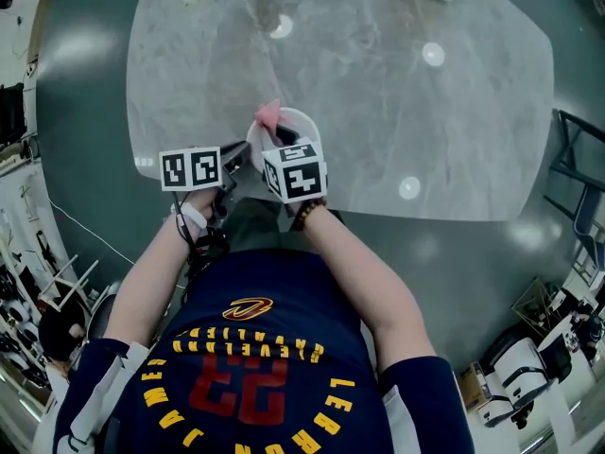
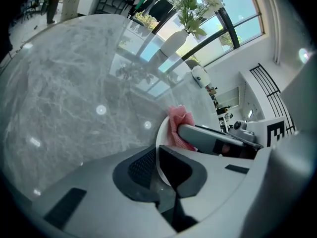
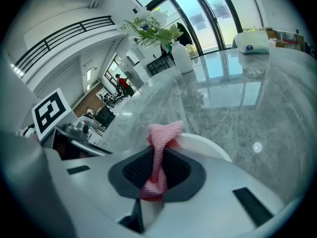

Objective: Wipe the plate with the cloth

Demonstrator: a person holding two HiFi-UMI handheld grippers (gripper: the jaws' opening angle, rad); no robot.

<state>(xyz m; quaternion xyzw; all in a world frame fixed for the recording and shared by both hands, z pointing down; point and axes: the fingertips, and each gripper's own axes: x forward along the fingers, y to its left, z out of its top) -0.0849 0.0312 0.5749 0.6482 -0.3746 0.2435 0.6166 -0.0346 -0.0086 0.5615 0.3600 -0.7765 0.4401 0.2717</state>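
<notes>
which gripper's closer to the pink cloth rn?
Right. The right gripper is shut on the pink cloth itself. The left gripper is clamped on the rim of the plate, beside the cloth and apart from it.

Most of the plate (image 3: 203,145) out of sight behind the right hand-held gripper (image 3: 157,170).

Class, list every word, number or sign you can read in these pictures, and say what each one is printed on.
"23": large red number on the person's dark shirt, seen upside down.
"LEBRON JAMES": yellow letters arched round that number.
"CAVALIERS": smaller yellow arch on the shirt, a less certain reading.
Marker cubes: black-and-white square patterns, no letters.
White container on the table: blue mark, too small to read.
</notes>
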